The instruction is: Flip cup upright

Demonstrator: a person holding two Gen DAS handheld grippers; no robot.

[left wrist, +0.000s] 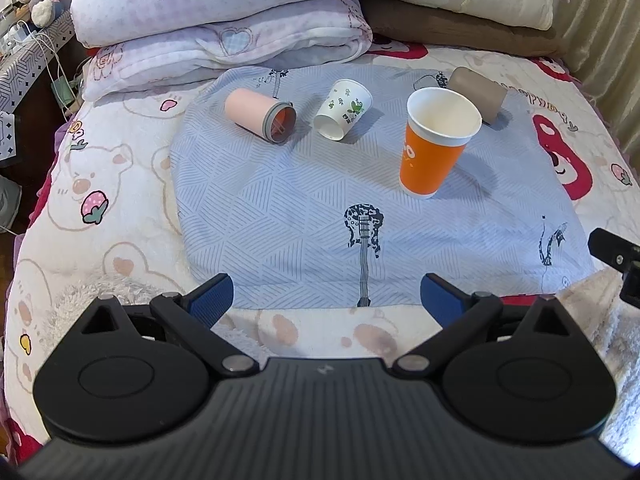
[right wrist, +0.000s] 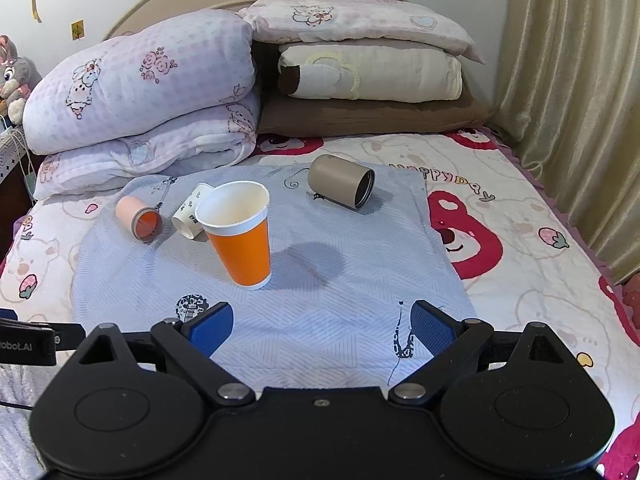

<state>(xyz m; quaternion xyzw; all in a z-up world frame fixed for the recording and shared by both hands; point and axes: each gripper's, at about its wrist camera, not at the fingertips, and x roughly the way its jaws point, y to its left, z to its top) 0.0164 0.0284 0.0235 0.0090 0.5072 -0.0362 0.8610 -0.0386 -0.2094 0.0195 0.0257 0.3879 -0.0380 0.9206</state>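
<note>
An orange paper cup (left wrist: 434,148) (right wrist: 240,236) stands upright, mouth up, on a blue-grey cloth (left wrist: 288,216) (right wrist: 320,304) on the bed. A pink cup (left wrist: 260,115) (right wrist: 139,218), a white patterned paper cup (left wrist: 343,109) (right wrist: 193,216) and a taupe cup (left wrist: 476,94) (right wrist: 342,186) lie on their sides on the cloth. My left gripper (left wrist: 326,300) is open and empty near the cloth's front edge. My right gripper (right wrist: 322,326) is open and empty, in front of the orange cup.
Folded pink quilts (left wrist: 224,20) (right wrist: 140,108) and stacked pillows (right wrist: 368,76) lie at the head of the bed. A curtain (right wrist: 572,100) hangs at the right. A side table with cables (left wrist: 28,52) stands at the left.
</note>
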